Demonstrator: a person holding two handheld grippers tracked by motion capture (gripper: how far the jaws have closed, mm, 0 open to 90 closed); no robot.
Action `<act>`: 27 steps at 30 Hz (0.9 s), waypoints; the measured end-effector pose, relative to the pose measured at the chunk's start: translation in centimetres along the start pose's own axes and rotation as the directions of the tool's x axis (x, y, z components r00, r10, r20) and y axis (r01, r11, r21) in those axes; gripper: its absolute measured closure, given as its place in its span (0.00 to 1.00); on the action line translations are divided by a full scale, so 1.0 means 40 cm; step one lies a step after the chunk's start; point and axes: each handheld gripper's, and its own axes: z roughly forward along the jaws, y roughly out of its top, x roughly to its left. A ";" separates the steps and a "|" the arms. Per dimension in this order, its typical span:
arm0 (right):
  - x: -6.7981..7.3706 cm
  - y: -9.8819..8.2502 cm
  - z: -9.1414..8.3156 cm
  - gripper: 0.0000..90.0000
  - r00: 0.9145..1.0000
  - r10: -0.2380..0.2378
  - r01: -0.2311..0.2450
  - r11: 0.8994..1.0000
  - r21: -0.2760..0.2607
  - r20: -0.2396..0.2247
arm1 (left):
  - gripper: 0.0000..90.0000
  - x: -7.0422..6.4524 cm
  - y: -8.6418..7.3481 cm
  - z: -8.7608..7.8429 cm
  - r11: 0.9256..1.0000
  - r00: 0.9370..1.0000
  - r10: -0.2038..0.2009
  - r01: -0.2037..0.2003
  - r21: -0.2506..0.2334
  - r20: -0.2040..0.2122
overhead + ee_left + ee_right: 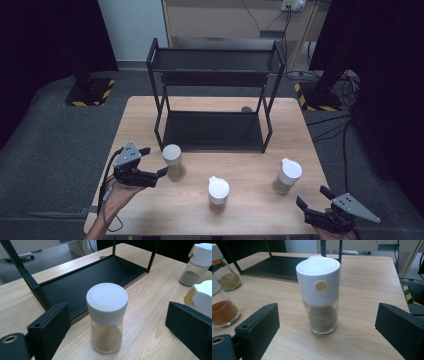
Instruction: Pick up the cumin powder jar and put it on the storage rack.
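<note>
Pale wood desk carries a black two-tier rack toward its far edge. Before the rack's front-left corner stands a flat-lidded spice jar of tan powder; the left gripper has its fingers spread wide either side of it, not touching. Near the front-right corner, the right gripper faces a white-capped jar, fingers likewise released. A third jar stands between them.

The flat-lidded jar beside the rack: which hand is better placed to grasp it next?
Left. The left tool stands open right next to the flat-lidded jar, already aimed at it. The right tool faces another jar.
</note>
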 end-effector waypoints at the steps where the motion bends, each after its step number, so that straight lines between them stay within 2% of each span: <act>1: 0.000 0.000 0.000 0.06 1.000 0.001 -0.001 1.000 0.000 0.000 | 0.06 0.003 0.002 0.005 1.000 1.000 0.000 0.000 0.004 0.004; 11: 0.000 0.001 0.000 0.06 1.000 0.001 -0.001 1.000 0.002 -0.002 | 0.06 0.029 0.010 0.072 0.999 1.000 -0.020 0.019 0.046 0.011; 27: -0.001 0.001 0.002 0.06 1.000 0.002 -0.002 1.000 0.005 -0.005 | 0.08 0.046 0.002 0.135 0.998 0.999 -0.026 0.024 0.061 0.034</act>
